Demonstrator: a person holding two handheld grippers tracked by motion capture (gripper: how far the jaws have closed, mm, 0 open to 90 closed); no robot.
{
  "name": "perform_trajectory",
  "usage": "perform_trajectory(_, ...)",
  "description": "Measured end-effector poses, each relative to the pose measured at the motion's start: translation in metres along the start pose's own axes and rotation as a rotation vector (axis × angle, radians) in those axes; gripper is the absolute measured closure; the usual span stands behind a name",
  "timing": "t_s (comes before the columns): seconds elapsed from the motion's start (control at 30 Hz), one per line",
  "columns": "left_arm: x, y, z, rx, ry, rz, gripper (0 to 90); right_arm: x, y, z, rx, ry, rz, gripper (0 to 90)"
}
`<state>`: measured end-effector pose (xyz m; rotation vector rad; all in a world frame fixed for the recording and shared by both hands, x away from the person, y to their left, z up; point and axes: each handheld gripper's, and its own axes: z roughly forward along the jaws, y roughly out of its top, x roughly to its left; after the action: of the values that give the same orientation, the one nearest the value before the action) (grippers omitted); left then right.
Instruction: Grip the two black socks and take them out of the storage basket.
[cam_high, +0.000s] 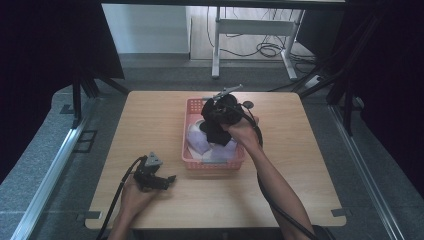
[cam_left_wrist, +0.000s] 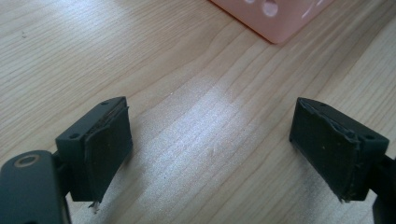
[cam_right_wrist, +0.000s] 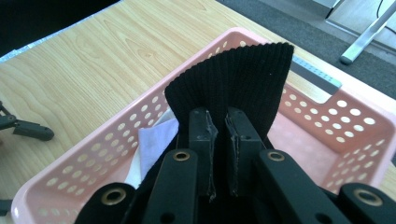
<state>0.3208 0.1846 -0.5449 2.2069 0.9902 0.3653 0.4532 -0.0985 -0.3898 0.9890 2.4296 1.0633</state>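
Note:
A pink perforated basket (cam_high: 192, 162) (cam_right_wrist: 327, 140) stands mid-table with pale lilac and white cloths (cam_high: 199, 140) (cam_right_wrist: 156, 140) in it. My right gripper (cam_high: 216, 131) (cam_right_wrist: 218, 123) hangs over the basket, shut on a black ribbed cloth (cam_right_wrist: 233, 79) (cam_high: 216, 135) that fans up past its fingertips. My left gripper (cam_high: 170, 179) (cam_left_wrist: 210, 149) rests low over the bare wood, left of the basket's near corner (cam_left_wrist: 275, 18). It is open, and nothing lies between its pads (cam_left_wrist: 109, 140).
The wooden table (cam_high: 150, 125) has free room on the left, the right and along the front edge. A white desk frame (cam_high: 252, 30) and cables stand on the floor behind. Dark curtains flank both sides.

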Motion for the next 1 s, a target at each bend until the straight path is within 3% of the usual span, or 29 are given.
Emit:
perform_trajectory(0.43, 0.000, 0.000, 0.000, -0.001, -0.001, -0.002, 12.7, -0.026, -0.020, -0.037, -0.018, -0.066, 0.038, 81.9)
perform_trajectory(1.0, 0.000, 0.000, 0.000, 0.000, -0.003, -0.002, 12.7, -0.073, -0.066, -0.072, -0.007, -0.180, 0.133, 81.7)
